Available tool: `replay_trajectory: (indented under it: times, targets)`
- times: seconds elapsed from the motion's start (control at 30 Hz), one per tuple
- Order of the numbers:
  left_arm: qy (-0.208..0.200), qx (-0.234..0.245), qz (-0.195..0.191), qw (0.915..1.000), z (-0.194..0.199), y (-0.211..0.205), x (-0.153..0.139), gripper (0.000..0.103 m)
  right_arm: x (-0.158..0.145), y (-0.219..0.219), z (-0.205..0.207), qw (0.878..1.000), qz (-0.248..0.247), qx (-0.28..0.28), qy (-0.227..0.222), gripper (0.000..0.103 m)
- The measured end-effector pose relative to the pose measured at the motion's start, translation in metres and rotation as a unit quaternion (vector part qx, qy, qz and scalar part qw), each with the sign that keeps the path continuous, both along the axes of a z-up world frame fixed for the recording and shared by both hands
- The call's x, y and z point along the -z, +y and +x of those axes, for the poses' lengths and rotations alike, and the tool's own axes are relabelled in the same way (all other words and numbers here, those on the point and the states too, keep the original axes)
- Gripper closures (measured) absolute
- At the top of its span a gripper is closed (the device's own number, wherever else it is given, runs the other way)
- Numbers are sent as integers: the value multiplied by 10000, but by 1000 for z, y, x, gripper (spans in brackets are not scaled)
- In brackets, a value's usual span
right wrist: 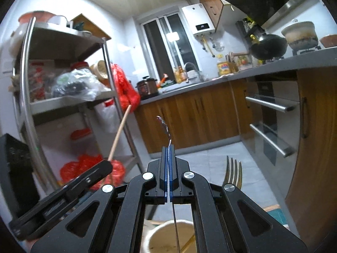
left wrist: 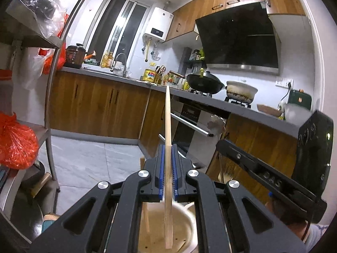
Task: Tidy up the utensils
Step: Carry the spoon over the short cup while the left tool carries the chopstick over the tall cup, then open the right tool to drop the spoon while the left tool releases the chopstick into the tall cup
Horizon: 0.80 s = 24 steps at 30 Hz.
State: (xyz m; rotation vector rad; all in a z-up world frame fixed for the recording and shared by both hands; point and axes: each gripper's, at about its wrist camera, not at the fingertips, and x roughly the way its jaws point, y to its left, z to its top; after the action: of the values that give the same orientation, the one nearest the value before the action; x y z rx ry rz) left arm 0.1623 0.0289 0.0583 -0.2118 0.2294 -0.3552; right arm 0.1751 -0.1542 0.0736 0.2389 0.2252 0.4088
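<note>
My left gripper (left wrist: 167, 147) is shut on a long wooden utensil handle (left wrist: 167, 113) that stands upright, its lower end inside a cream holder cup (left wrist: 189, 227) below. My right gripper (right wrist: 168, 147) is shut on a thin metal utensil (right wrist: 165, 126) seen edge on, its lower end reaching down into the same cream holder (right wrist: 153, 232). A metal fork (right wrist: 233, 172) stands tines up just right of the right gripper. The right gripper's body shows in the left wrist view (left wrist: 273, 175). The left gripper's body (right wrist: 63, 191) and the wooden handle (right wrist: 120, 132) show in the right wrist view.
A steel shelf rack (right wrist: 27, 97) with red bags (left wrist: 16, 143) stands on the left. A grey counter (left wrist: 105, 76) with sink, wok (left wrist: 204, 82) and white pot (left wrist: 242, 91) runs along wooden cabinets. An oven with bar handles (right wrist: 271, 105) is on the right.
</note>
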Motion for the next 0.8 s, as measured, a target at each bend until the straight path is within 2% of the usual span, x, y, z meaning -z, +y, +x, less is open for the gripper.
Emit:
replay_trajectory:
  times: [0.23, 0.37, 0.53, 0.73, 0.8]
  targets:
    - [62, -48, 148, 9999, -9, 4, 16, 97, 16, 9, -1, 9998, -215, 29, -51, 101]
    - [187, -35, 275, 9994, -19, 9, 22, 97, 23, 8, -4, 9994, -315, -55, 118, 101]
    - [333, -86, 610, 9975, -34, 10, 28, 97, 34, 4, -17, 9981, -502, -180, 301, 101]
    - [370, -199, 881, 9952, -41, 10, 29, 97, 47, 2, -21, 9966, -518, -255, 587, 101]
    - [401, -226, 894, 9949, -43, 10, 25, 94, 47, 1, -23, 9962, -493, -314, 650, 97]
